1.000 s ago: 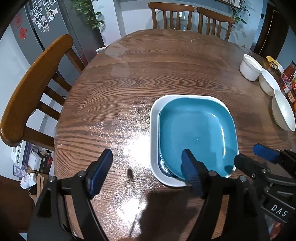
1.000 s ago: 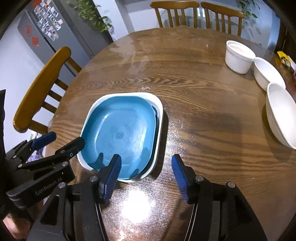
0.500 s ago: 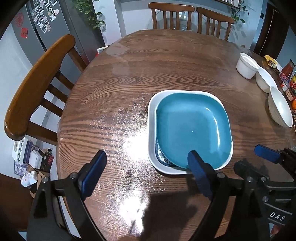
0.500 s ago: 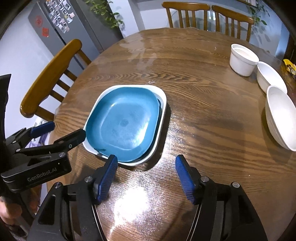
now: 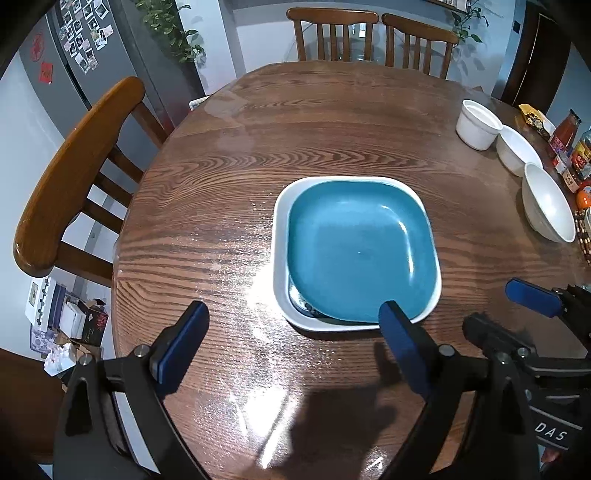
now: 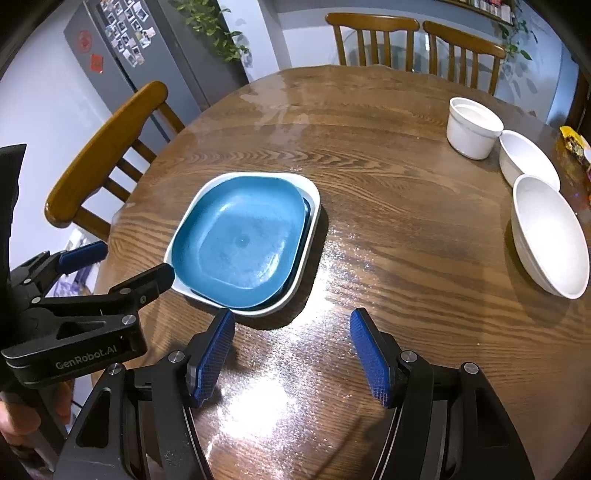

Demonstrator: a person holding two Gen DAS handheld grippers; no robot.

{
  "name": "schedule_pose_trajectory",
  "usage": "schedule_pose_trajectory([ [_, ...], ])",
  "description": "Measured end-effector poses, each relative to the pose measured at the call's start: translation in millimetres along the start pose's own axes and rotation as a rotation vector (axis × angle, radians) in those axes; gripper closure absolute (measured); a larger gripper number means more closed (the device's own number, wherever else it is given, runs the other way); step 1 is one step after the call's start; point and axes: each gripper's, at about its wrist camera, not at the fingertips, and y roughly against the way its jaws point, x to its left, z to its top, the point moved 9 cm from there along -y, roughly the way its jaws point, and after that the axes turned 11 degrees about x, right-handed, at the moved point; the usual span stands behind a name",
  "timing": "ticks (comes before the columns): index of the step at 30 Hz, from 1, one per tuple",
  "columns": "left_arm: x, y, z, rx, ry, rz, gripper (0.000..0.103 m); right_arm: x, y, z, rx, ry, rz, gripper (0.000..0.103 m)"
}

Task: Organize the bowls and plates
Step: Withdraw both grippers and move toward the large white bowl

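Note:
A blue square plate (image 5: 358, 251) lies stacked on a patterned plate inside a white square plate (image 5: 280, 236) on the round wooden table; the stack also shows in the right wrist view (image 6: 240, 243). Three white bowls sit at the table's right: a straight-sided cup bowl (image 6: 472, 127), a middle bowl (image 6: 526, 158) and a large bowl (image 6: 550, 236). My left gripper (image 5: 291, 343) is open and empty, just short of the stack's near edge. My right gripper (image 6: 291, 350) is open and empty, to the right of the stack's near corner.
Wooden chairs stand at the left (image 5: 74, 166) and at the far side (image 5: 369, 33). Sauce bottles and jars (image 5: 569, 147) crowd the right table edge beyond the bowls. A grey fridge (image 6: 147, 48) stands at the back left.
Both grippers have pulled back from the plate stack toward the near table edge, staying open. The plates have not moved.

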Motion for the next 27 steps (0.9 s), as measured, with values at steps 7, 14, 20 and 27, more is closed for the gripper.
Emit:
schedule_pose_trajectory([
  [7,-14,11,0,-0.022,-0.011,0.001,0.010,-6,9,-4,-0.018,0.004,-0.006,0.037],
  [14,-25,16,-2,-0.028,-0.010,0.005,0.010,-14,16,-8,-0.033,0.006,0.009,0.037],
  [20,-36,22,-2,-0.040,-0.017,0.007,0.010,-24,24,-12,-0.049,0.007,0.006,0.037],
  [27,-56,27,-2,-0.050,-0.033,0.007,0.010,-41,35,-17,-0.066,-0.005,0.001,0.037],
])
